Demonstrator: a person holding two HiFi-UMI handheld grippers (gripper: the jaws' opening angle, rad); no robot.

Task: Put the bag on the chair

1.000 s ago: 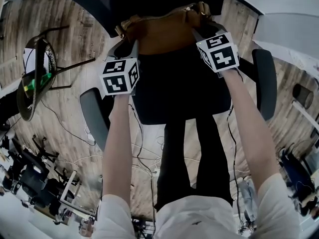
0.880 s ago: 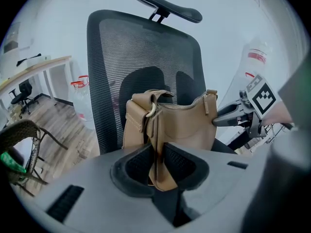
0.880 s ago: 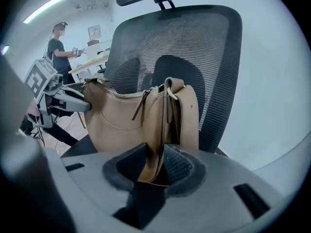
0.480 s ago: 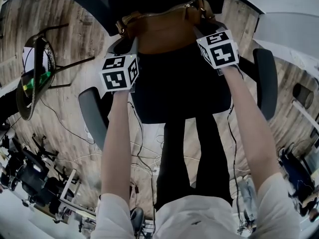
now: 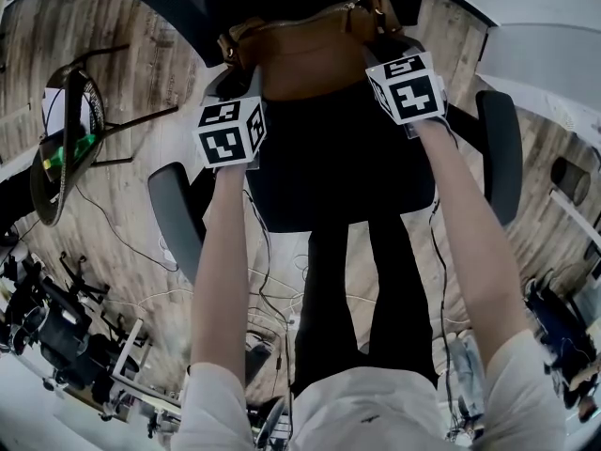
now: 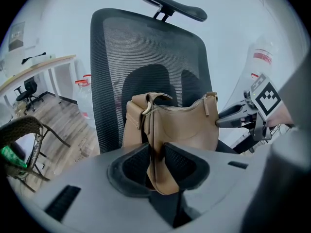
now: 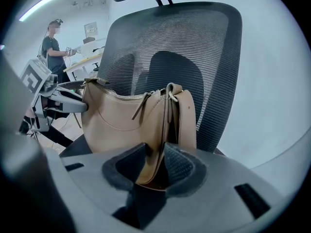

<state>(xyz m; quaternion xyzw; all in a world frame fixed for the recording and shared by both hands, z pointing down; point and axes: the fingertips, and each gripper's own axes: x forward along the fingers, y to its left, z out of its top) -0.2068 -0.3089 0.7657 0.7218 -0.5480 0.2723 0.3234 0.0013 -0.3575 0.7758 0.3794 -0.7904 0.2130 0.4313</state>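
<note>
Bag [image 7: 121,123] edge between opening right tongs [image 7: 153,154] escapes head view

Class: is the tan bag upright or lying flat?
Upright: the bag stands with its zip edge on top, against the chair backrest.

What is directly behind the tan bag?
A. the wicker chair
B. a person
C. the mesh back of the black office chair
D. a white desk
C: in both gripper views the bag stands right in front of the black mesh back.
</note>
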